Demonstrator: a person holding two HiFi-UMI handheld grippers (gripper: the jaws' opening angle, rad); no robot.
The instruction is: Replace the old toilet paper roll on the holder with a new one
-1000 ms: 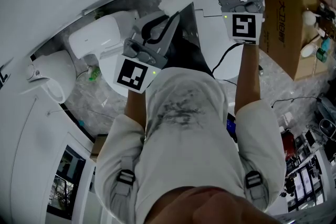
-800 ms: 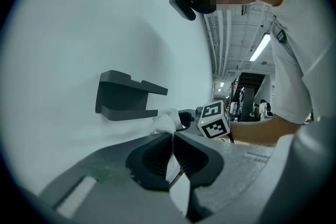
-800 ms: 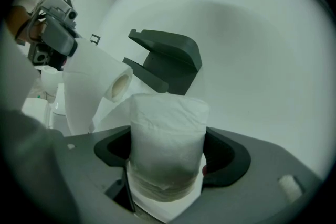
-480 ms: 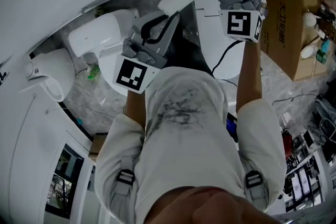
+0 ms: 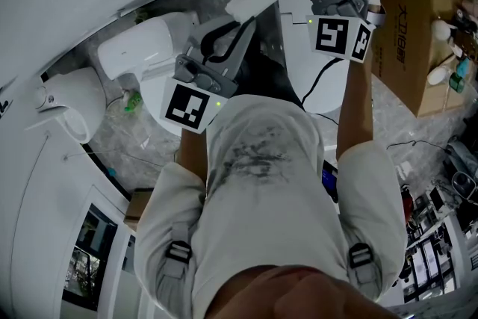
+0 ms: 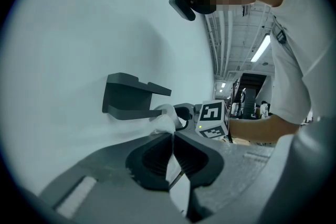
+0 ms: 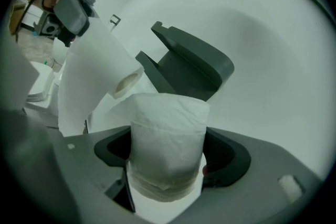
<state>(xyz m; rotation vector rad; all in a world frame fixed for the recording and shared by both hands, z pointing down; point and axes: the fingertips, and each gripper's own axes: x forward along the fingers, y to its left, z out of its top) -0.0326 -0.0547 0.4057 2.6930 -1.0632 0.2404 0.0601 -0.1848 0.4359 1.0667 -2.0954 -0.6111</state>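
the floor (image 5: 142,142) is grey mottled stone. at the far left a white toilet (image 5: 142,48) stands on it, with a second white bowl (image 5: 67,108) just to its left. a small green thing (image 5: 133,102) lies on the stone between them. another white rounded fixture (image 5: 317,97) stands far, near the middle. a brown cardboard box (image 5: 407,26) sits at the far right. nearer on that side, a thin black cable (image 5: 414,143) trails over the floor. a dark grey holder (image 6: 131,97) juts from the white wall (image 6: 79,34).
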